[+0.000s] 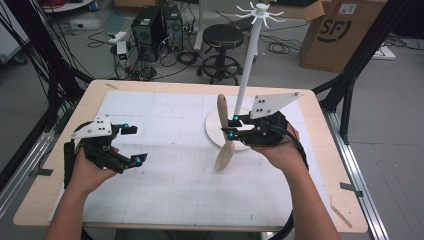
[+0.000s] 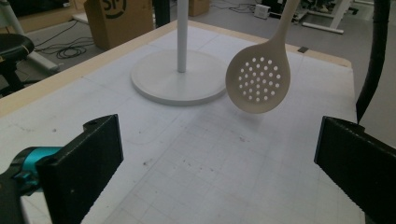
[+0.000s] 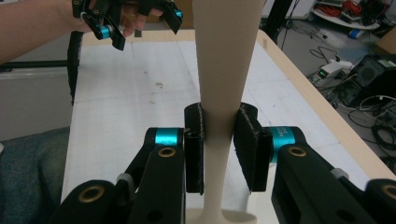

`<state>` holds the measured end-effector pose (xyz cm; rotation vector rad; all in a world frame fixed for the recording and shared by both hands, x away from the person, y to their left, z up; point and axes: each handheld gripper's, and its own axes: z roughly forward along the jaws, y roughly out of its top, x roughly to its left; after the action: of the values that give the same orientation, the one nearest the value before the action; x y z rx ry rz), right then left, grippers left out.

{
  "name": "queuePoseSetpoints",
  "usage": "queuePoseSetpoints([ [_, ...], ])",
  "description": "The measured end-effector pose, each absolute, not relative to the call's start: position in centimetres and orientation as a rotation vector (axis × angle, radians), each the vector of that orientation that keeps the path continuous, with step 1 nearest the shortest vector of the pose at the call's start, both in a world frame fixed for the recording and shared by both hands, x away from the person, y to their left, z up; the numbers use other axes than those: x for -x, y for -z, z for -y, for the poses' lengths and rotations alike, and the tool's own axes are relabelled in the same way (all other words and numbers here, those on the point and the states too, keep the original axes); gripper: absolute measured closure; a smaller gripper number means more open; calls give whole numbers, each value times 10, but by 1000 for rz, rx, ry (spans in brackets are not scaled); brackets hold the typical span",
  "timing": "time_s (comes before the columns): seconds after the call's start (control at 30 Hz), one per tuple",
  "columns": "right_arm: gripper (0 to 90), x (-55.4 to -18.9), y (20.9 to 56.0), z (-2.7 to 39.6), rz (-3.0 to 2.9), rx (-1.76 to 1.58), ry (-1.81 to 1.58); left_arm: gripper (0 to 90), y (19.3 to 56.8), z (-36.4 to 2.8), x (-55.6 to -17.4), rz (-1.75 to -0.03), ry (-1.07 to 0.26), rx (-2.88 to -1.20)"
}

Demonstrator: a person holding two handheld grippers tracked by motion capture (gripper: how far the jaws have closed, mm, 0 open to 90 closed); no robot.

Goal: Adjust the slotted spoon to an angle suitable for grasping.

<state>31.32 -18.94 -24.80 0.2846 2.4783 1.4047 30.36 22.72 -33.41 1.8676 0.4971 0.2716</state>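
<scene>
Clamped between the jaws of the right gripper (image 3: 218, 154), a beige slotted spoon (image 1: 225, 135) hangs above the gridded mat (image 1: 165, 185), its perforated bowl just off the white stand's round base (image 2: 177, 79), while the left gripper (image 1: 131, 145), jaws wide apart, hovers well apart.

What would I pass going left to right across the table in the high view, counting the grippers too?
Left gripper → slotted spoon, held upright → right gripper, shut on the spoon's handle. The white stand overlaps the spoon and right gripper, so I leave it out.
</scene>
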Motion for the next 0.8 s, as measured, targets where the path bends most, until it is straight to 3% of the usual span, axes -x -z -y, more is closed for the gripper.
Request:
queuePoseSetpoints([
  [0.8, 741, -311, 243, 175, -2488, -219, -1435, 18, 279, -186, -309, -360, -248, -1820],
])
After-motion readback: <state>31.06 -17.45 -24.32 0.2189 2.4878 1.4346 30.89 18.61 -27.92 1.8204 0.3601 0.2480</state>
